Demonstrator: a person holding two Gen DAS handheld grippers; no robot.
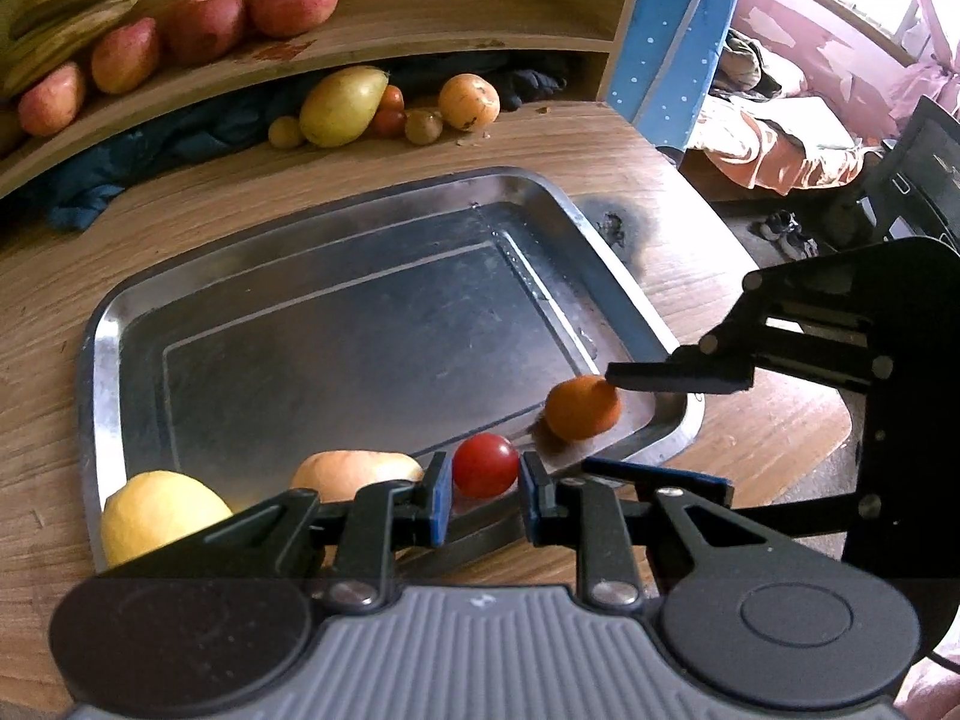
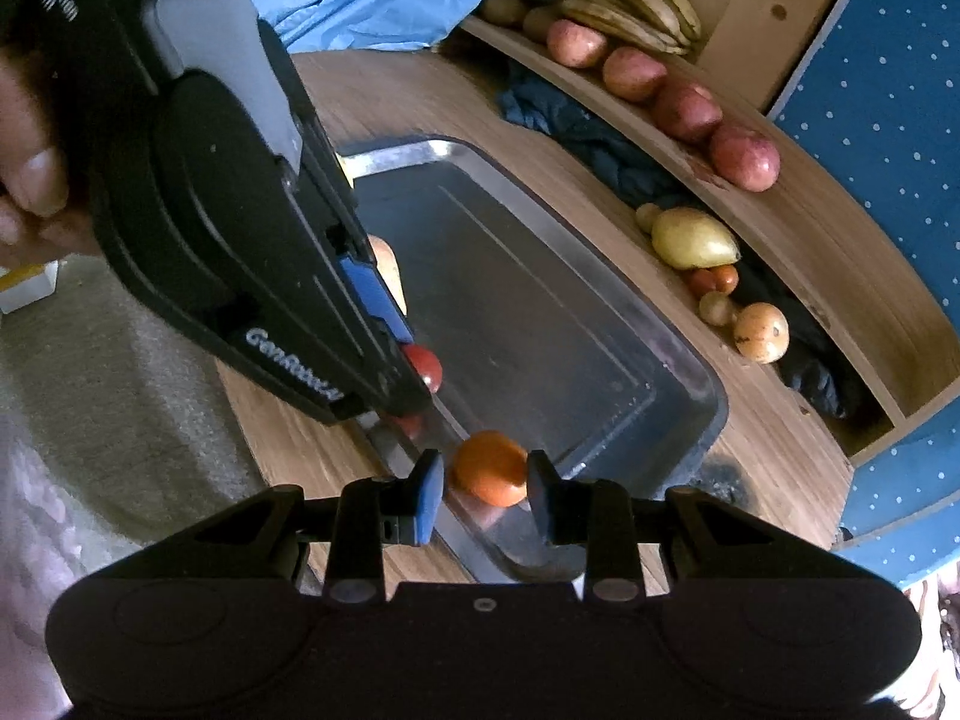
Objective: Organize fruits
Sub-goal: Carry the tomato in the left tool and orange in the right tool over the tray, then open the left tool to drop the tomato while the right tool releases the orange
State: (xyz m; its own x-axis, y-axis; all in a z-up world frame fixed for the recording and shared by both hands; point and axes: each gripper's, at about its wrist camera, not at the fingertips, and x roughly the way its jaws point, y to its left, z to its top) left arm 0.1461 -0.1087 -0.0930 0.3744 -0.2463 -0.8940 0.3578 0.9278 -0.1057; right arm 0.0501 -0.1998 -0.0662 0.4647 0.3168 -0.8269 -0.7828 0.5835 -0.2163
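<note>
A metal tray (image 1: 336, 324) lies on the wooden table. At its near edge sit a yellow lemon (image 1: 159, 513), a pale orange fruit (image 1: 354, 471), a red tomato (image 1: 485, 465) and a small orange fruit (image 1: 582, 408). My left gripper (image 1: 483, 495) is open, its blue pads either side of the tomato with small gaps. My right gripper (image 2: 486, 489) is open around the orange fruit (image 2: 491, 468) at the tray's corner (image 2: 708, 420). The right gripper's fingers (image 1: 678, 378) also show in the left wrist view.
A curved wooden shelf (image 1: 420, 48) at the back holds bananas (image 1: 72, 6) and several red apples (image 1: 294, 0). Under it lie a yellow mango (image 1: 342, 105) and several small fruits beside dark cloth (image 1: 120, 168). The table's edge drops off on the right (image 1: 828, 432).
</note>
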